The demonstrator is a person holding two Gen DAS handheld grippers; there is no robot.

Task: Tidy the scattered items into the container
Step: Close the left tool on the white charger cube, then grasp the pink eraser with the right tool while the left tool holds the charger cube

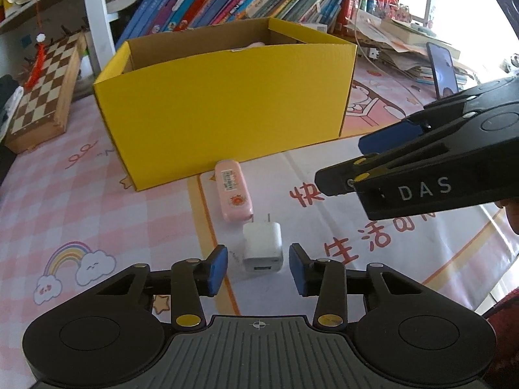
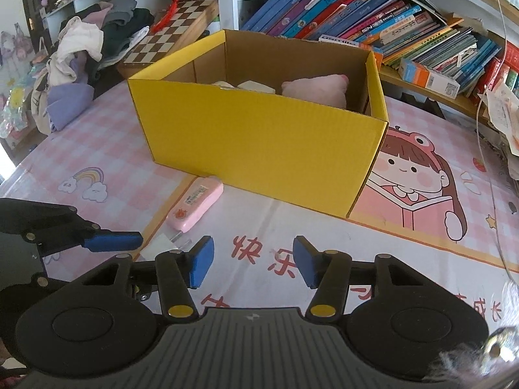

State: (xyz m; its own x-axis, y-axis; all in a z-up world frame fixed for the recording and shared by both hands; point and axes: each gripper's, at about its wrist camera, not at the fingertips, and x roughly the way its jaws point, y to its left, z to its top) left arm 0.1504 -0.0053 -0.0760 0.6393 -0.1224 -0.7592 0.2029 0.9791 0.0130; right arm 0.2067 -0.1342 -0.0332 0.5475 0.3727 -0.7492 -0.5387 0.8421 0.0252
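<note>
Left wrist view. My left gripper (image 1: 258,267) enters from the bottom centre of the frame and pitches down toward the pink patterned table cover (image 1: 97,201). Its blue pads (image 1: 216,270) stand at a moderate width on either side of the white charger (image 1: 262,247), which lies on the cover with its prongs toward the upper frame; a gap shows on both sides, so the pads do not press on it. Just above the charger, touching or nearly touching it, lies the pink case (image 1: 233,191), its far end close to the front wall of the yellow box (image 1: 223,110), which fills the upper centre. My right gripper (image 1: 369,159) reaches in from the right edge, angled toward the left and hanging above the cover.

Right wrist view. My right gripper (image 2: 253,265) rises from the bottom centre, its pads (image 2: 201,265) moderately apart over printed red lettering, with nothing between them. The pink case (image 2: 198,206) lies at centre left, beside the box's (image 2: 259,139) near corner. The charger (image 2: 163,243) shows only as a pale patch at lower left, partly hidden by the gripper fingers. Inside the box a pink plush item (image 2: 316,89) rests against the right wall. A chessboard (image 2: 168,37) sits in the upper left, behind the box.
</note>
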